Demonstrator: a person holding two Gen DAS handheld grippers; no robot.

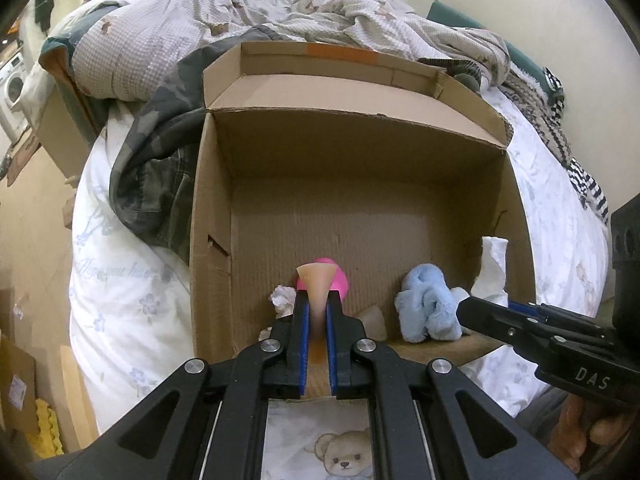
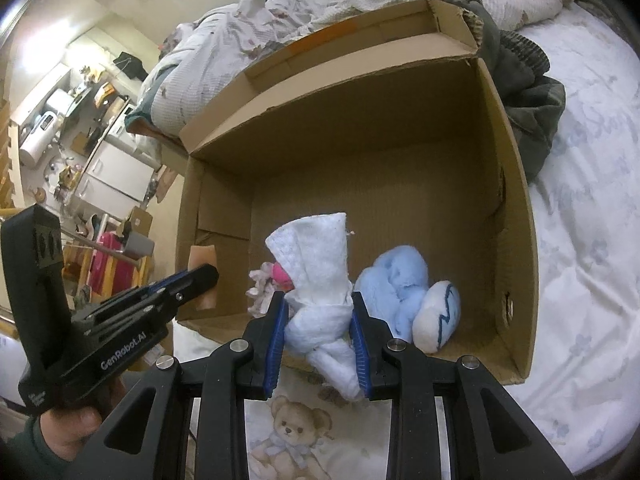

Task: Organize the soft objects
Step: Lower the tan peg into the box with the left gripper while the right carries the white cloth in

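Over the near edge of the cardboard box, at the bottom centre of both wrist views, I hold 2 loads. My left gripper is clamped tight on a thin, floppy tan piece whose flared end pokes past the tips. My right gripper is closed on a rolled white cloth, jaws held partly apart by its bulk.

Already in the box along the near wall: a pink ball, a light blue fluffy cloth, a white pouch with a blue zigzag and a small crumpled white scrap.

My read: placing step. To do it well:
- carry both loads past the rim before letting go
- aim for bare floor towards the upper part of the frame, not onto the pile
- release low so the cloth stays rolled
- keep the 2 grippers apart while opening
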